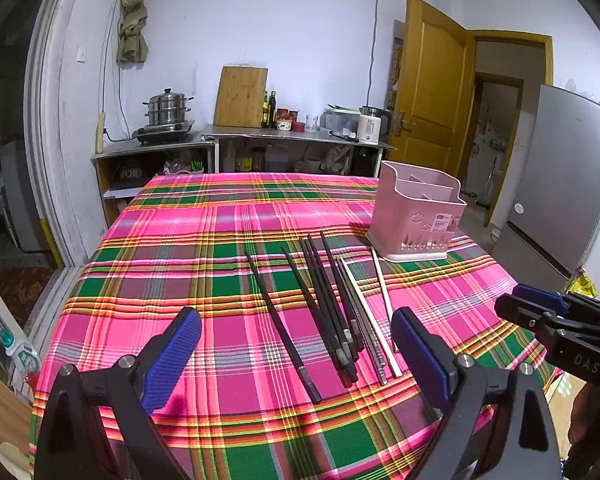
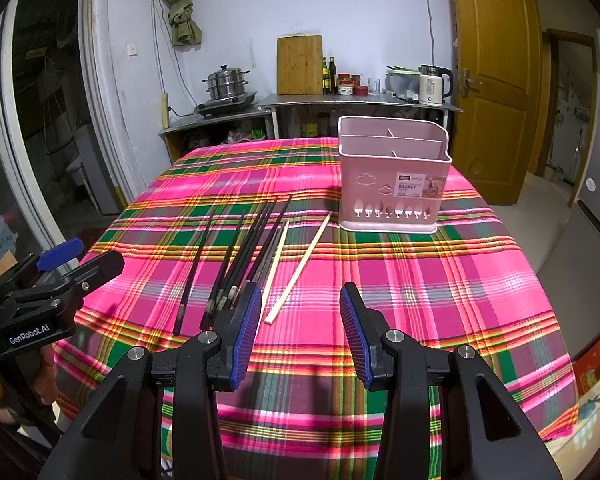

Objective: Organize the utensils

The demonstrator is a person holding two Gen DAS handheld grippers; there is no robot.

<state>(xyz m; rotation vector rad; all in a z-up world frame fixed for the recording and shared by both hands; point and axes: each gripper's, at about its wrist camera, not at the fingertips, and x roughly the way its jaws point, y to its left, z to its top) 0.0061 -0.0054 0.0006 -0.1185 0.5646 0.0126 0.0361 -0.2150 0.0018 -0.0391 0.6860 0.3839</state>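
A table under a pink, green and yellow plaid cloth (image 1: 204, 248) fills both views, with a steel counter (image 1: 300, 136) and a wooden door (image 1: 432, 80) behind it. At the table's far right stands the pink utensil basket (image 2: 394, 196), upright, its divided compartments showing nothing inside from here. Between the basket and me lie the chopsticks: a loose cluster of dark chopsticks (image 1: 328, 304) fanned lengthwise, one dark stick (image 1: 280, 324) apart to their left, and two pale wooden chopsticks (image 2: 300, 268) to their right, the farther tip of one close to the basket's base.

My left gripper (image 1: 296, 354) hovers over the near ends of the dark cluster, spread wide, holding nothing. My right gripper (image 2: 300, 336) hangs low above the cloth beside the near end of a pale chopstick, also well apart and empty.

Nothing looks sorted yet, so I judge the first pick is at hand. To do it well I would take one stick or a tight pair near its thick end, close squarely across it so it cannot roll or scissor, lift it clear of its neighbours, then tip it upright over one compartment before letting go.
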